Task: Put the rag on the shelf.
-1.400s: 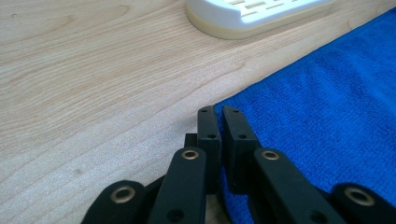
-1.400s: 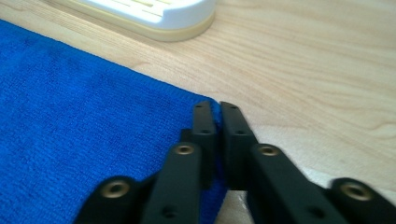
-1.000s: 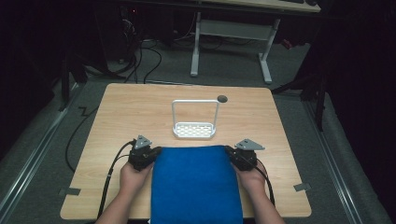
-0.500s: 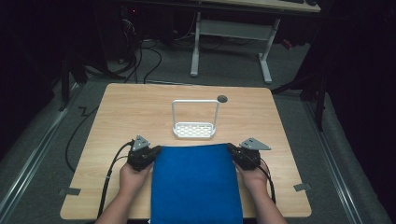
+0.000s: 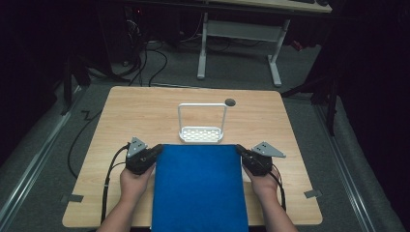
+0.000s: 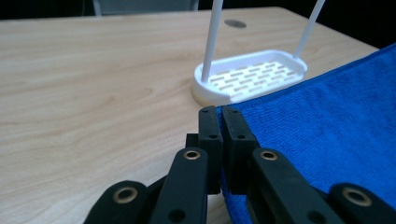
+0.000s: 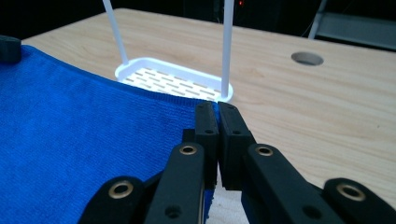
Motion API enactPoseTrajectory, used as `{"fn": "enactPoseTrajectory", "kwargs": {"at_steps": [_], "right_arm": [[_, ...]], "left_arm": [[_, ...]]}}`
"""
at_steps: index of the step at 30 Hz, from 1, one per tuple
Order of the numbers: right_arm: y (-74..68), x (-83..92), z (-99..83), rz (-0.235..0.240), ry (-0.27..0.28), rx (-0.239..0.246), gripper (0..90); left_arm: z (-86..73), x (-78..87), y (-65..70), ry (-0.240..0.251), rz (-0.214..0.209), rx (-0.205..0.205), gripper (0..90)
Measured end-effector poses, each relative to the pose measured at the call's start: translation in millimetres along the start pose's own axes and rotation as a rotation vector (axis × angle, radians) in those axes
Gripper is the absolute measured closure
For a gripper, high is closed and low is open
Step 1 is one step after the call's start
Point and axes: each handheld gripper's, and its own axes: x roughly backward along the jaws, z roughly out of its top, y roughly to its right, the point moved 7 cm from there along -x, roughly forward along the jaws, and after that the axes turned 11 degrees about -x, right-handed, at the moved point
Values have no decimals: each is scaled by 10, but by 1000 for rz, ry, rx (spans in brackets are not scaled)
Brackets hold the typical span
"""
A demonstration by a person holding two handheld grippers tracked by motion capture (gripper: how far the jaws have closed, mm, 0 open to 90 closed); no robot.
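One blue cloth [image 5: 199, 186] lies spread flat on the near half of the table [image 5: 145, 111], its near edge reaching the table's front edge. My left tongs [image 5: 155, 153] are closed on the cloth's far left corner; in the left gripper view the two jaws are pressed together with the blue hem between them. My right tongs [image 5: 240, 152] are closed on the far right corner, jaws likewise together on the hem. My left hand [image 5: 134, 182] and right hand [image 5: 263, 184] rest at either side of the cloth. Just beyond the cloth's far edge stands one white rack [image 5: 201, 134], a slotted tray with a tall wire hoop. One round hole [image 5: 230, 102] marks the table farther back.
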Motion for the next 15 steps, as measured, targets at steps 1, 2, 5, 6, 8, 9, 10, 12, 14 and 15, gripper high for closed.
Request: {"fn": "enactPoseTrajectory", "kwargs": {"at_steps": [1, 2, 5, 6, 8, 9, 10, 12, 14, 15], "right_arm": [[-7, 14, 14, 4, 5, -4, 884], [-11, 29, 34, 7, 13, 0, 884], [-40, 83, 103, 12, 47, 8, 884], [-52, 101, 127, 13, 57, 7, 884], [-74, 132, 178, 14, 78, 8, 884], [-86, 146, 204, 18, 87, 7, 884], [-99, 164, 232, 20, 98, 3, 884], [-119, 196, 286, 21, 122, -2, 884], [-140, 216, 330, 20, 138, 7, 884], [-152, 221, 350, 17, 147, 9, 884]], "left_arm": [[26, 22, 6, 9, 2, -2, 878], [56, 45, 13, 21, 5, -3, 878], [161, 106, 35, 65, 15, -8, 879], [195, 124, 41, 75, 19, -9, 879], [262, 149, 59, 94, 25, -22, 880], [290, 160, 70, 102, 26, -27, 880], [317, 177, 77, 108, 29, -33, 880], [374, 225, 76, 137, 38, -28, 880], [426, 272, 55, 159, 48, -21, 880], [454, 290, 46, 167, 52, -23, 880]]}}
